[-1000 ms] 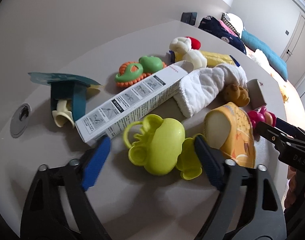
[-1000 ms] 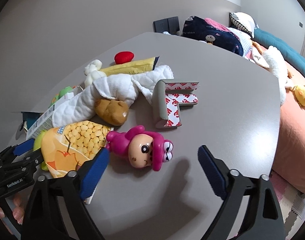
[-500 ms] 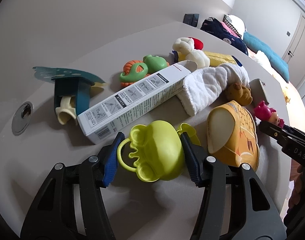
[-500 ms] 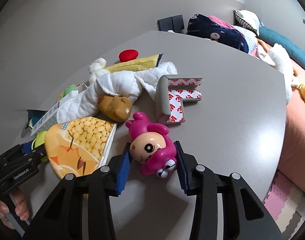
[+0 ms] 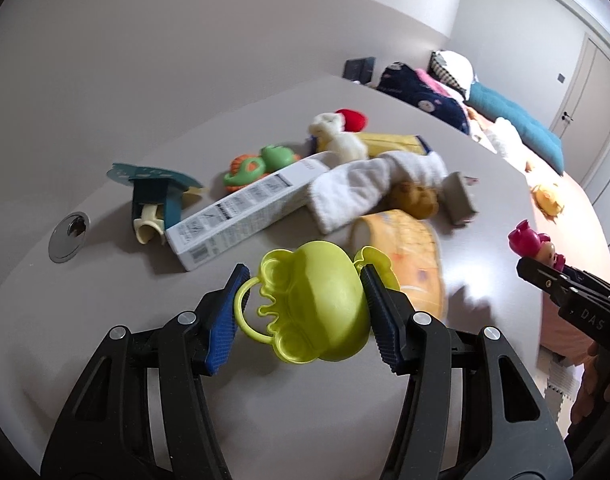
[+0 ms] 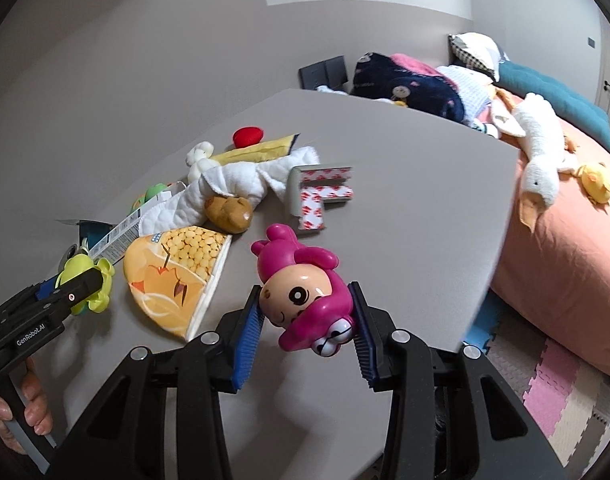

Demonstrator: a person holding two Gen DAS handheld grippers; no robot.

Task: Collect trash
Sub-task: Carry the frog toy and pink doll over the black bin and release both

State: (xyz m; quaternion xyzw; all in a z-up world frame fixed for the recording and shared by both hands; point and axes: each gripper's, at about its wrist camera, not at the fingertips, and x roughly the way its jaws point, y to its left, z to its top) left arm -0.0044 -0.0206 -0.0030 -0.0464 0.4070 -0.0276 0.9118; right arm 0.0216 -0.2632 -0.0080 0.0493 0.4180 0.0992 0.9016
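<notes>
- Left gripper clamps a glossy, lobed green plastic toy above the table.
- Right gripper pinches a smooth, round-headed pink doll above that table.

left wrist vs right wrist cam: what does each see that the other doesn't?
Left wrist only: the round metal grommet in the table and the dark teal holder.

Right wrist only: the white goose plush on the bed and the foam floor mats.

Both: the left tool shut on the green toy, the right tool shut on the pink doll, and the corn-print pouch.
</notes>
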